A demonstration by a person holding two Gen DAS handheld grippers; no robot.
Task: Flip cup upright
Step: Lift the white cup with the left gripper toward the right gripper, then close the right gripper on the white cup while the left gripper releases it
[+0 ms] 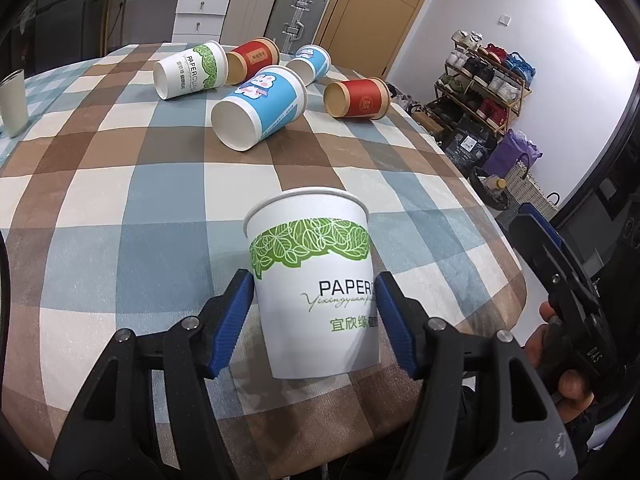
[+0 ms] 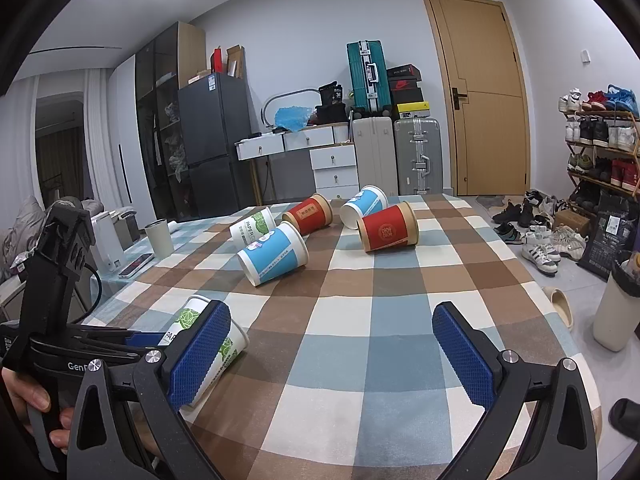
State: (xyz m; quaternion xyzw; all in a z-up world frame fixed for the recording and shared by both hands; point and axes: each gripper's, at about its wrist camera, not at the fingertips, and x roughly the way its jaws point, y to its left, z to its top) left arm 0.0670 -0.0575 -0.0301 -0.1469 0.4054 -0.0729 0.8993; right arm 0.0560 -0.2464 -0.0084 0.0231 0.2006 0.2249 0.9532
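Note:
My left gripper is shut on a white paper cup with a green leaf band, held rim up and slightly tilted near the table's near edge; the cup also shows in the right wrist view, partly hidden behind my right finger. My right gripper is open and empty above the checkered tablecloth, to the right of that cup. Farther back lie several cups on their sides: a blue one, a white-green one, two red ones and another blue one.
A grey tumbler stands upright at the table's left edge, with a phone near it. Beyond the table are drawers, suitcases, a door and a shoe rack. The table's right edge drops to the floor.

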